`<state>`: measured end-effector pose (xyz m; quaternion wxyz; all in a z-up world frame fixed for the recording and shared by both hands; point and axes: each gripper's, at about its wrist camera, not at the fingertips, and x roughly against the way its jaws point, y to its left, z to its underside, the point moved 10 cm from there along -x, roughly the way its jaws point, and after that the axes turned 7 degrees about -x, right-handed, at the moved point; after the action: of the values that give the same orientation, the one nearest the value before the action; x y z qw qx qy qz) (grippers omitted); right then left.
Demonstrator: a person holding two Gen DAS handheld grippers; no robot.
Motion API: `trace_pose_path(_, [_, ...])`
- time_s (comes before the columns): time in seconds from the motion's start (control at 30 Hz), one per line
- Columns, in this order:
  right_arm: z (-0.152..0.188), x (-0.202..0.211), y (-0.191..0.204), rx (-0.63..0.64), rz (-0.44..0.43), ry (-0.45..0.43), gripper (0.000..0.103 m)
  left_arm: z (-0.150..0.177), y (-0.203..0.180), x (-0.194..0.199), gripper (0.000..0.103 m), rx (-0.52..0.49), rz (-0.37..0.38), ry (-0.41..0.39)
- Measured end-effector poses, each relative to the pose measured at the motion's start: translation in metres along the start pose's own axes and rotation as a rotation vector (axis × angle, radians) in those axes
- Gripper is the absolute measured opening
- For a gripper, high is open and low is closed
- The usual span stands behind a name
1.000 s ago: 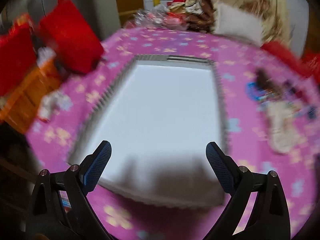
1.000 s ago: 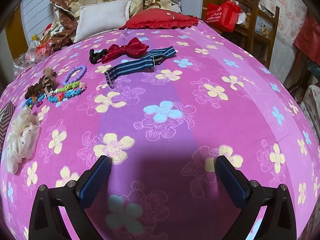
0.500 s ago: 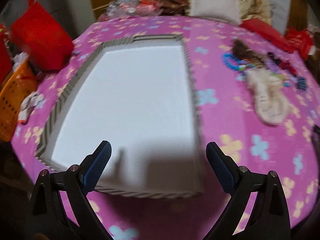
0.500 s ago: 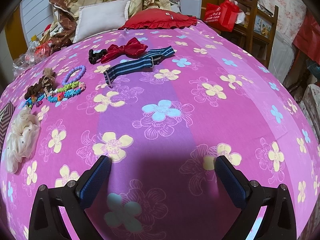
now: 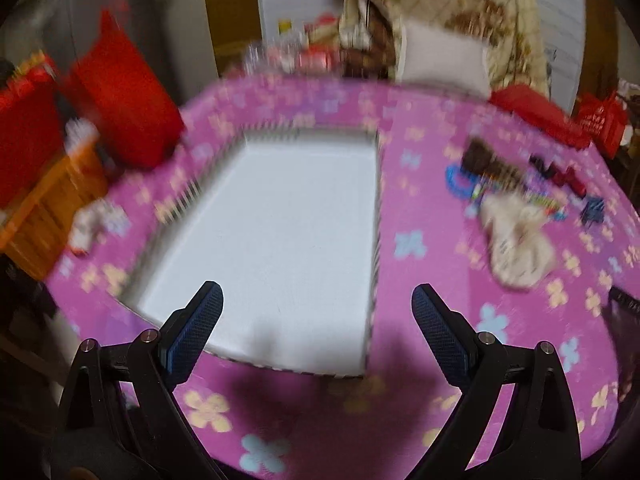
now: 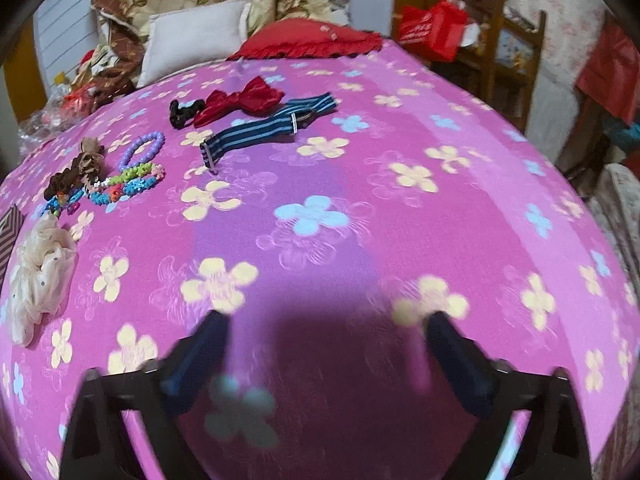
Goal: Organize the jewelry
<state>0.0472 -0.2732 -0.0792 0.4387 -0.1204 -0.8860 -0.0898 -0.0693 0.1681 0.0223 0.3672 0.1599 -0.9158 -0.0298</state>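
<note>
Both grippers, left point(image 5: 316, 320) and right point(image 6: 326, 344), hover over the bed point(image 6: 400, 220) with jaws spread and empty, the jewelry point(image 6: 120, 176) far left beside the tray point(image 5: 280, 224), apparently awaiting sorting.

Left wrist view is motion-smeared, so the accessories point(image 5: 516, 196) right of the white box point(image 5: 280, 232) can't be told apart, and the right gripper point(image 6: 326, 334) itself is blurred, box corner point(image 6: 9, 226) cut off at frame edge.
</note>
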Motion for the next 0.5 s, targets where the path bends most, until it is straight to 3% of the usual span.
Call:
trace_pose_path(0.17, [0.010,0.055,0.015,0.050,-0.016,-0.159,0.081,-0.027,0.002,0.062,0.099,0.005,-0.056,-0.185])
trace_pose_path(0.23, [0.010,0.077,0.019,0.040,-0.055,-0.195,0.081,-0.031,0.003,0.074,0.101,0.012,-0.039,-0.202])
trace_pose_path(0.37, [0.012,0.109,0.027,-0.019,-0.182,-0.189,0.081,-0.027,-0.008,0.088,0.101,0.004,-0.009,-0.195])
trace_pose_path(0.5, [0.018,0.129,0.041,0.015,-0.206,-0.197,0.081,-0.016,-0.028,0.094,0.101,-0.025,0.058,-0.163])
